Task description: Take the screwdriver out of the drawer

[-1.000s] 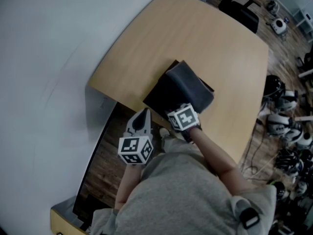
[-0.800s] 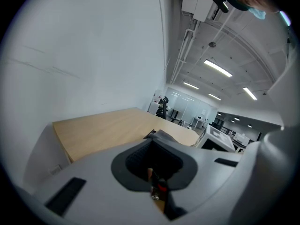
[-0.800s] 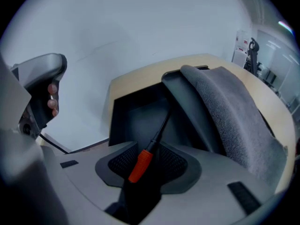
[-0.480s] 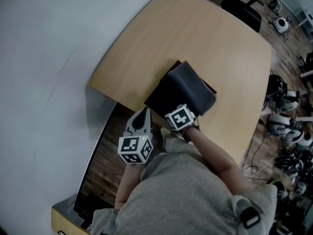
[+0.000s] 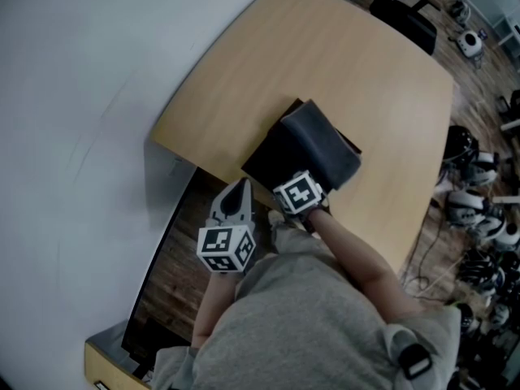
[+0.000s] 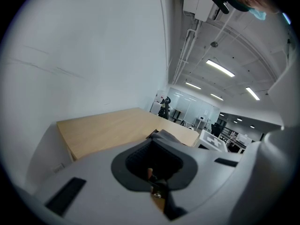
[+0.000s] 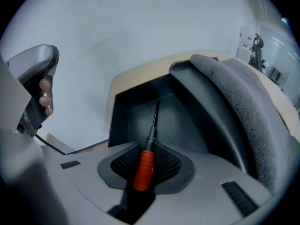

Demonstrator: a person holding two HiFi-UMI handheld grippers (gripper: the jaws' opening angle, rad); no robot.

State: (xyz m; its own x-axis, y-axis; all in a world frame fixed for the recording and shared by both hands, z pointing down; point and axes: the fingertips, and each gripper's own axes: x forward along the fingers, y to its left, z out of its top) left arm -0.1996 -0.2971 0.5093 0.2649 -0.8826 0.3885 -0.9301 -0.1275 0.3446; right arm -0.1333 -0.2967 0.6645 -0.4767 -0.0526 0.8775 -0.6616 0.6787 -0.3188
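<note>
**Head view.** The jaws of the right tool have just been closing on the screwdriver. They are hidden under its marker cube, and the screwdriver is out of sight there.

**Right gripper view.** The rear end of the screwdriver handle passes behind the tool body. Its tip is lost in the dark of the drawer, whose right side lies under a grey cover.

**Left gripper view.** A small brownish bit at the jaws of the left tool is too blurred to name.
</note>
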